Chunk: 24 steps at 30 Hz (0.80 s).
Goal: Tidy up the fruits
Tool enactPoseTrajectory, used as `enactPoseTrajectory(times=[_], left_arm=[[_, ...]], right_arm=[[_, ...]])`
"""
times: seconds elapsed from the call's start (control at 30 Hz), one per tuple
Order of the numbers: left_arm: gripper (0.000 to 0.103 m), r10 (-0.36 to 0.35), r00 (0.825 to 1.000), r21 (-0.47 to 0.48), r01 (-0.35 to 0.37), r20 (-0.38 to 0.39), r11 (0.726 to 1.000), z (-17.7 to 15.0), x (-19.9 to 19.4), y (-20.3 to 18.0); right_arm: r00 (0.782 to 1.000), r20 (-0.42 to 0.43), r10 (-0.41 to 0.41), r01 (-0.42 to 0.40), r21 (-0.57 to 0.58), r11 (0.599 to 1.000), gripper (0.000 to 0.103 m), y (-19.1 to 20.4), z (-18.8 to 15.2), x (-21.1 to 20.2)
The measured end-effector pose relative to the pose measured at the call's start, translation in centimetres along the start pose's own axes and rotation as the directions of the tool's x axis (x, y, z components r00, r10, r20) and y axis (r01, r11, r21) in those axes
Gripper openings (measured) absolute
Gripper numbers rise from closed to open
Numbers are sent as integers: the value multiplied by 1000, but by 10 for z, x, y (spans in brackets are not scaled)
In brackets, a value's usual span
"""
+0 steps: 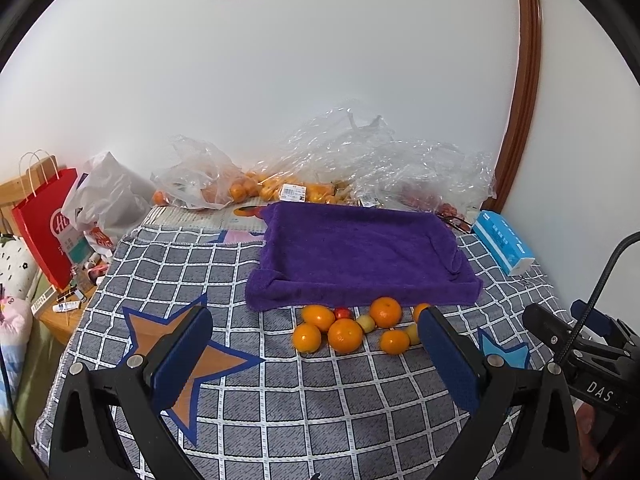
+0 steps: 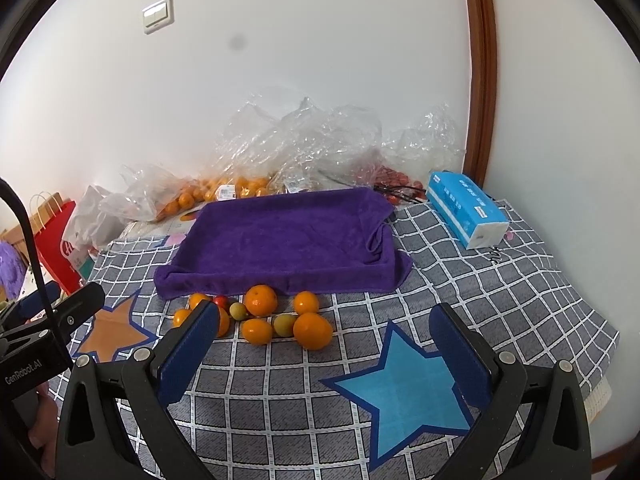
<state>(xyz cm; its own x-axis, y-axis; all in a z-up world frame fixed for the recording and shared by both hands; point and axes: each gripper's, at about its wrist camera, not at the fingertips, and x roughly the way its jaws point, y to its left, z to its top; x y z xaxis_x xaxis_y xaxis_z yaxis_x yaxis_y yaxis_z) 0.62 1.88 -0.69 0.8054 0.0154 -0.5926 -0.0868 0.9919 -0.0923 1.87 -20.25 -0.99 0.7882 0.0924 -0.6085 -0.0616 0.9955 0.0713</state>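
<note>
A cluster of loose fruit lies on the checked cloth just in front of a purple towel-lined tray (image 1: 356, 252) (image 2: 280, 236). It holds several oranges (image 1: 345, 335) (image 2: 312, 330), a small red fruit (image 1: 343, 313) (image 2: 220, 301) and two yellow-green fruits (image 1: 366, 323) (image 2: 284, 324). My left gripper (image 1: 316, 334) is open above the cloth, short of the fruit, with nothing between its blue pads. My right gripper (image 2: 324, 328) is also open and empty; its left finger (image 2: 192, 350) covers part of one orange.
Clear plastic bags with more oranges (image 1: 248, 190) (image 2: 224, 186) and red fruit (image 2: 394, 178) pile against the wall behind the tray. A blue tissue pack (image 1: 504, 246) (image 2: 466, 208) lies at the right. A red paper bag (image 1: 46, 224) and clutter stand left of the cloth.
</note>
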Motion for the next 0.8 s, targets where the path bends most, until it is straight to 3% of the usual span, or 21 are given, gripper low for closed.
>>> enactPoseTrajectory(times=[0.37, 0.67, 0.8], left_arm=[[103, 6, 1000, -6, -6, -9, 1000, 0, 9, 5], [103, 27, 999, -7, -27, -23, 1000, -6, 29, 10], [103, 24, 998, -24, -26, -54, 999, -11, 47, 17]], right_arm=[[1000, 4, -23, 23, -2, 1000, 103, 3, -1, 9], [998, -50, -43, 44, 21, 999, 103, -3, -6, 38], [997, -81, -17, 21, 42, 999, 103, -6, -9, 54]])
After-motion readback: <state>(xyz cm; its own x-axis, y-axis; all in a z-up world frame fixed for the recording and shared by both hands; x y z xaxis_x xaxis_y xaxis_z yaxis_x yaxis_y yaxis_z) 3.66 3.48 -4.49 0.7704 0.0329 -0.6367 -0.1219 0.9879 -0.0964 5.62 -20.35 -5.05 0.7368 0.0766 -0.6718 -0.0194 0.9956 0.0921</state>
